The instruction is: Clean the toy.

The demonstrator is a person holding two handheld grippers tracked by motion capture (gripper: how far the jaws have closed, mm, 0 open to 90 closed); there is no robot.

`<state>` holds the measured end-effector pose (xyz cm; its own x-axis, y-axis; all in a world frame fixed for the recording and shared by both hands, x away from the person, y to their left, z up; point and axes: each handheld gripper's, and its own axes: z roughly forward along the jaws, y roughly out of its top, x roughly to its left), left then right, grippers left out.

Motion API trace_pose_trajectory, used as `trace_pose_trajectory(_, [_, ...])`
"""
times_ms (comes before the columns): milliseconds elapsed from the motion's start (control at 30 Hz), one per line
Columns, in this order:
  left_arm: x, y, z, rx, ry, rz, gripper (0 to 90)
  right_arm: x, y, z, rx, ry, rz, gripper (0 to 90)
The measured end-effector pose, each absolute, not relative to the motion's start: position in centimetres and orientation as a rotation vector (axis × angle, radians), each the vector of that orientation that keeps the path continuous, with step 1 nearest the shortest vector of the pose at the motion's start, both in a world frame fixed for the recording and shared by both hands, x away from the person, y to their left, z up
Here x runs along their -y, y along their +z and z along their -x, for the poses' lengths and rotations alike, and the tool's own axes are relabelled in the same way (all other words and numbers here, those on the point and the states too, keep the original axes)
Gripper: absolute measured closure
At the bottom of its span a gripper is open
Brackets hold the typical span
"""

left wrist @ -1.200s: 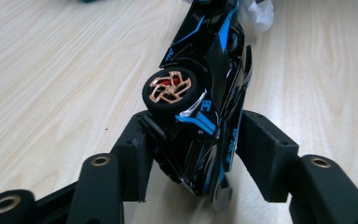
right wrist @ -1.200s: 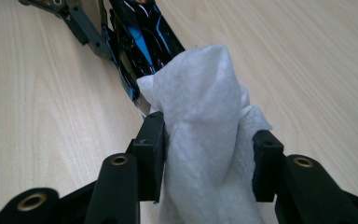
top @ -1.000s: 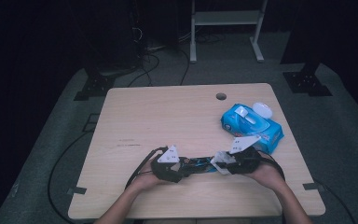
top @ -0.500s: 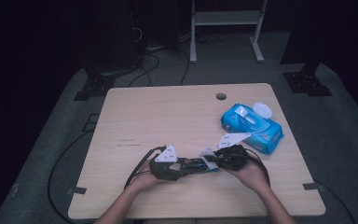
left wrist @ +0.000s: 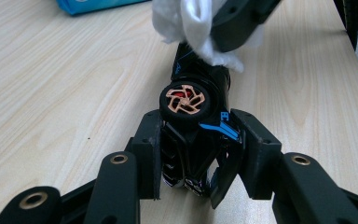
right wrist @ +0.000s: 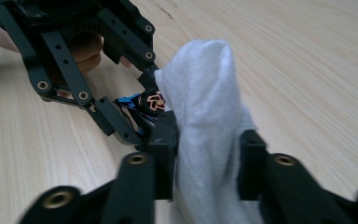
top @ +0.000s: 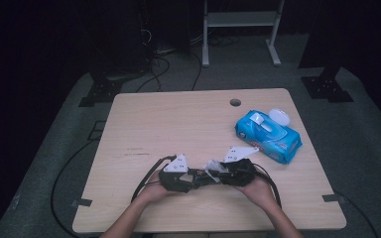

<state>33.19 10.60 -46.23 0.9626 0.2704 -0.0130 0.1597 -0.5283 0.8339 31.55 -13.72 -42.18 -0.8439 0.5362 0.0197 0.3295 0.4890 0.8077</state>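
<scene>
I'm mid-wipe near the table's (top: pixel 144 119) six o'clock edge, wipe pack (top: pixel 268 136) at two o'clock. My left gripper (left wrist: pixel 193 161), jaws just closing, clamps the toy car (left wrist: pixel 198 100); my right gripper (right wrist: pixel 209 170) pinches the white wipe (right wrist: pixel 205 121), which touches it. Next: gentle strokes along its glossy black body (copper-spoked wheel, blue trim).

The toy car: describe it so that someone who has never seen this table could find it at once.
Start at the wooden table and go to its near edge, where two hands meet. The toy car is clamped in the left tongs. It is small and black with blue markings and copper-spoked wheels, unlike the white wipe beside it.
</scene>
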Motion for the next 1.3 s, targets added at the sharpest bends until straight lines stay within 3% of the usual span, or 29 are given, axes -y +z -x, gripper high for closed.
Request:
trace_pose_trajectory(233, [-10.6, -46.2, -33.2, -0.302, 0.146, -2.140, 56.2, 14.6, -41.2, -30.8, -2.424, 1.268, -0.704, 52.6])
trace_pose_trajectory(633, [-10.6, -46.2, -33.2, -0.295, 0.153, -2.146, 56.1, 14.3, -40.4, -30.4, -2.380, 1.256, -0.664, 52.3])
trace_pose_trajectory(833, [-10.5, -46.2, -33.1, -0.294, 0.152, -2.142, 56.6, 12.4, -41.6, -30.4, -2.440, 1.202, -0.661, 69.1])
trace_pose_trajectory(933, [-10.6, -46.2, -33.2, -0.295, 0.147, -2.144, 56.6, 11.5, -42.1, -30.4, -2.459, 1.194, -0.667, 81.8])
trace_pose_trajectory(1200, [-10.4, -46.3, -33.1, -0.288, 0.138, -2.134, 57.8, 13.4, -42.2, -30.9, -2.433, 1.225, -0.812, 83.9])
trace_pose_trajectory(1300, [-10.4, -46.3, -33.2, -0.291, 0.133, -2.134, 57.8, 12.3, -42.1, -30.5, -2.467, 1.271, -0.789, 83.9])
